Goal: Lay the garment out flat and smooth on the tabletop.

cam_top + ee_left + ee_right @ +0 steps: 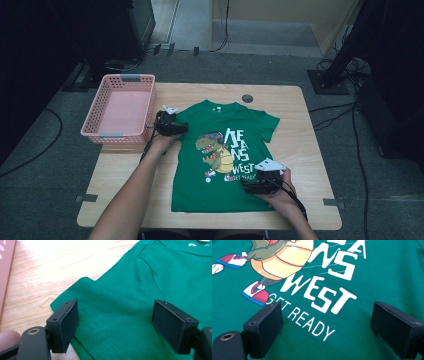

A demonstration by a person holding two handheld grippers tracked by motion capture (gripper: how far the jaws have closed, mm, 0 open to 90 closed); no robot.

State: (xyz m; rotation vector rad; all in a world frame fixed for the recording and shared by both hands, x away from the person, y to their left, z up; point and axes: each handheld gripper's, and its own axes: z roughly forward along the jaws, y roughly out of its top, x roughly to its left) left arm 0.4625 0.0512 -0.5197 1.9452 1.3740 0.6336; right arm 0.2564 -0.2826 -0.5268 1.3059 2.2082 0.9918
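On the table's [300,125] left edge we see the pink basket [120,107], its interior flat pink, contents not readable from the high view. Just right of it, the left gripper [176,128] sits at the green t-shirt's [225,150] sleeve; jaws wide, sleeve hem [82,315] between them, pads not pressing cloth. Shirt lies flat, centre of the table, print up; the small print text is blurry from above. Right gripper [250,186] is over the shirt's lower right part, jaws wide, nothing clamped. Its own view cuts off the dinosaur print [279,260] at the top. Both forearms run off the bottom edge.
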